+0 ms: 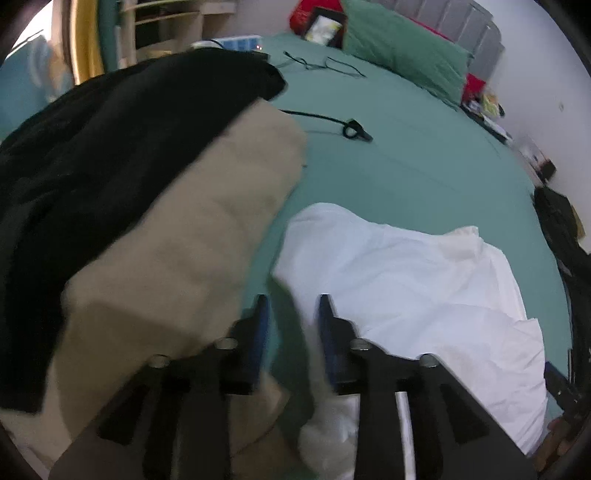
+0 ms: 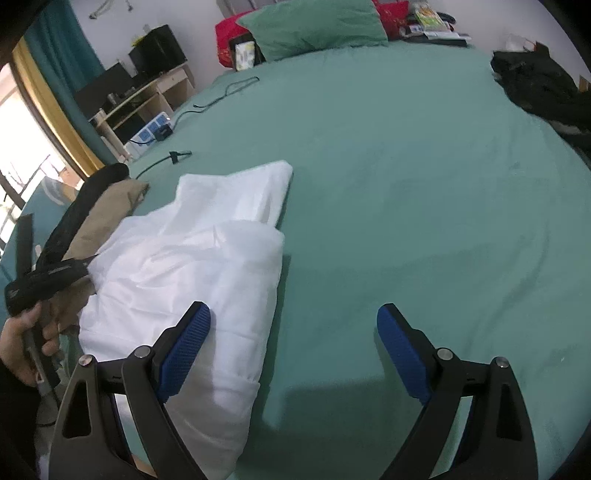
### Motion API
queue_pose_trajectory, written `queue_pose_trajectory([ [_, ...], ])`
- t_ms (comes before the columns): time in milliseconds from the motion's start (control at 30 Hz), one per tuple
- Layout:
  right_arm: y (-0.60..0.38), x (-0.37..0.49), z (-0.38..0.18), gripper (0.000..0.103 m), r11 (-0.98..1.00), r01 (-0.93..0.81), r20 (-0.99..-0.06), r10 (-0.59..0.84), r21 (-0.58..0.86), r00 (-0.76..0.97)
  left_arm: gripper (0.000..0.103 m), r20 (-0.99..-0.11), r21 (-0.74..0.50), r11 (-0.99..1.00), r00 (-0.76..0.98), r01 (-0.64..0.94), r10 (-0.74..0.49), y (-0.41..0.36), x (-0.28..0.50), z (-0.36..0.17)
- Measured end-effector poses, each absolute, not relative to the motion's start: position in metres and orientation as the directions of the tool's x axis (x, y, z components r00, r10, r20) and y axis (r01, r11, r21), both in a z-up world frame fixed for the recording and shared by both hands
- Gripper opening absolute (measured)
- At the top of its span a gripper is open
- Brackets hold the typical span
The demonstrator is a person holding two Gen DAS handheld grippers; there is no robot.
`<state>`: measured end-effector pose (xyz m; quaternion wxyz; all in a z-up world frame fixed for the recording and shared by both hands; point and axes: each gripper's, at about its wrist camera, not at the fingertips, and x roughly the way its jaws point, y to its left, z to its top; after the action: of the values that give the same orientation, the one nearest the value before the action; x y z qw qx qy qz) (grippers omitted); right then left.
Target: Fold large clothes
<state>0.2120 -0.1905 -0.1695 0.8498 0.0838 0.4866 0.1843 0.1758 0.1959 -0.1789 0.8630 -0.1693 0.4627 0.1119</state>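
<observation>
A white garment lies partly folded on the green bed sheet; it also shows in the right wrist view. A folded beige garment with a black garment on it lies to its left. My left gripper hangs open with a narrow gap over the strip between the beige and white garments, holding nothing. My right gripper is wide open and empty, its left finger over the white garment's near edge, its right finger over bare sheet.
A green pillow and red items lie at the headboard. Black cables and eyeglasses lie on the sheet. A dark garment sits at the bed's far right. A desk with a power strip stands left.
</observation>
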Motion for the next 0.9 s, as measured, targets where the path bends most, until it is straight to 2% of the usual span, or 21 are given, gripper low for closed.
queue_pose_trajectory([
  [67,-0.195,0.210,-0.166,0.092,0.921,-0.215,-0.797,0.390,0.326,0.461,0.045,-0.828,-0.223,0.925,0.561,-0.307,-0.013,0.190,0.165,-0.172],
  [133,-0.195,0.205,-0.156,0.092,0.925,-0.225,-0.793,0.378,0.306,0.477,0.064,-0.807,-0.277,0.928,0.585,-0.249,-0.083,0.183,0.155,-0.170],
  [200,-0.195,0.200,-0.146,0.092,0.925,-0.236,-0.783,0.378,0.298,0.493,0.068,-0.810,-0.291,0.940,0.569,-0.178,-0.143,0.172,0.148,-0.174],
  [300,-0.197,0.195,-0.139,0.092,0.909,-0.237,-0.768,0.416,0.342,0.488,0.068,-0.858,-0.312,0.939,0.467,-0.142,-0.215,0.161,0.146,-0.196],
  [367,-0.194,0.193,-0.142,0.092,0.906,-0.240,-0.771,0.422,0.348,0.477,0.068,-0.864,-0.291,0.945,0.465,-0.148,-0.193,0.157,0.140,-0.202],
  [400,-0.191,0.192,-0.145,0.092,0.909,-0.243,-0.781,0.415,0.338,0.467,0.068,-0.867,-0.262,0.956,0.469,-0.136,-0.170,0.153,0.136,-0.199],
  [500,-0.174,0.187,-0.164,0.091,0.923,-0.282,-0.833,0.365,0.263,0.416,0.057,-0.874,-0.238,0.961,0.462,-0.139,-0.150,0.151,0.124,-0.197],
  [667,-0.162,0.177,-0.175,0.091,0.929,-0.340,-0.843,0.297,0.147,0.449,0.057,-0.872,-0.248,0.957,0.464,-0.149,-0.153,0.151,0.102,-0.191],
  [900,-0.160,0.177,-0.171,0.092,0.932,-0.342,-0.845,0.278,0.122,0.457,0.057,-0.868,-0.308,0.934,0.454,-0.180,-0.199,0.158,0.098,-0.191],
])
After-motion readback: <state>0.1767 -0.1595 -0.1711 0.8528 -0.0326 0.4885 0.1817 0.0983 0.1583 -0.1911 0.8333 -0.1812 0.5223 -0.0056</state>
